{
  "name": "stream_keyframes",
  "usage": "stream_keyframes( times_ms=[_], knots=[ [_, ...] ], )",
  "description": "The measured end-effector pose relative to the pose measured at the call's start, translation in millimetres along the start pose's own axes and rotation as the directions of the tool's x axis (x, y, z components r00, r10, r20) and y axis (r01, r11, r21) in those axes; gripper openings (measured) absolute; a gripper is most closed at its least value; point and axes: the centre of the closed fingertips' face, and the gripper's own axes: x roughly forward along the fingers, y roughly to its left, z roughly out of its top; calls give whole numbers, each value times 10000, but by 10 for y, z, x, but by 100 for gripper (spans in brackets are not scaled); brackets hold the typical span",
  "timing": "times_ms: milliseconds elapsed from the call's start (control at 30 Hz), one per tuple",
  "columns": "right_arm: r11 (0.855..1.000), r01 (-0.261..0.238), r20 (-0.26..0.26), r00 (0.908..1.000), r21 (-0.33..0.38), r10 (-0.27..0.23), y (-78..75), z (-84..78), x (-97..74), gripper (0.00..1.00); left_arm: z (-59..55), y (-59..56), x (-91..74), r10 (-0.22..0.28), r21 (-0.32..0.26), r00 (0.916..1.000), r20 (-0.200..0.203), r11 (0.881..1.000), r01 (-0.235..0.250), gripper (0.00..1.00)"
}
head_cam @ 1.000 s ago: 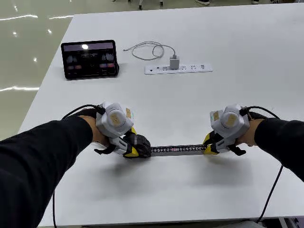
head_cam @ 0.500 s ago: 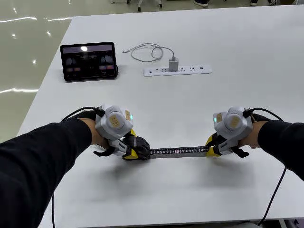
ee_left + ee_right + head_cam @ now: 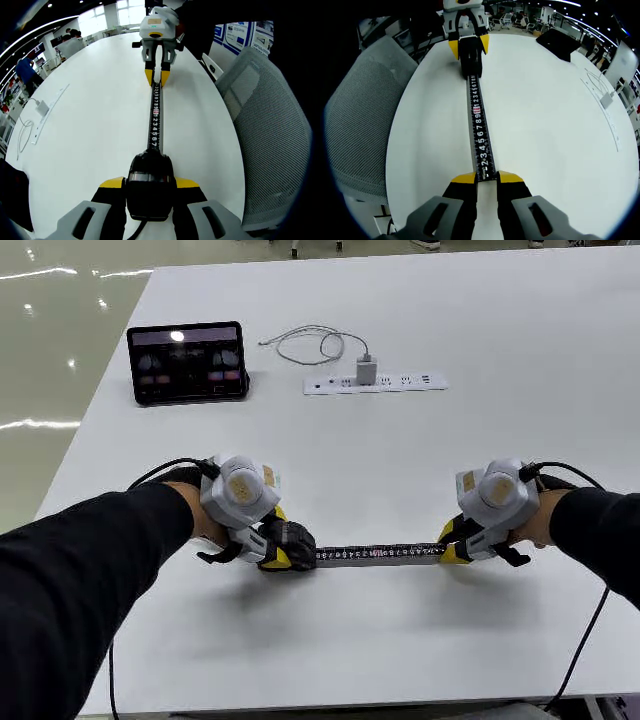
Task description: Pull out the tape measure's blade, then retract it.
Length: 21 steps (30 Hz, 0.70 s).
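Note:
A black tape measure case (image 3: 291, 543) (image 3: 149, 185) (image 3: 471, 57) rests on the white table, with my left gripper (image 3: 278, 552) (image 3: 150, 183) shut on it. Its dark numbered blade (image 3: 378, 554) (image 3: 154, 117) (image 3: 480, 130) runs flat along the table toward the right. My right gripper (image 3: 450, 545) (image 3: 486, 177) is shut on the blade's end, yellow tips either side of it. In the left gripper view the right gripper (image 3: 158, 75) shows at the blade's far end.
A dark tablet (image 3: 187, 362) stands at the back left of the table (image 3: 400, 460). A white power strip (image 3: 375, 383) with a plugged charger and coiled cable (image 3: 315, 343) lies behind the work. A grey mesh chair (image 3: 362, 115) sits by the table's near edge.
My right gripper has moved further right with the blade's end, so more blade is drawn out. The left gripper and case have stayed put.

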Motion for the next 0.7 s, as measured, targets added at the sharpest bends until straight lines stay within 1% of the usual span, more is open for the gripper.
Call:
stream_keyframes(
  times_ms=[400,567,700],
  knots=[
    [9999,-23,-122,9999,162,25,33,-75,-97,9,4,-3,-1,24,-7,10000,8,10000,-24,31],
    [10000,63,-278,9996,32,-62,32,-110,-135,9,5,-2,-2,45,-35,10000,10,10000,-45,31],
    [9998,71,-281,9996,164,-66,32,-147,-163,9,10,-4,-4,48,-49,10000,24,10000,-47,31]
  ],
)
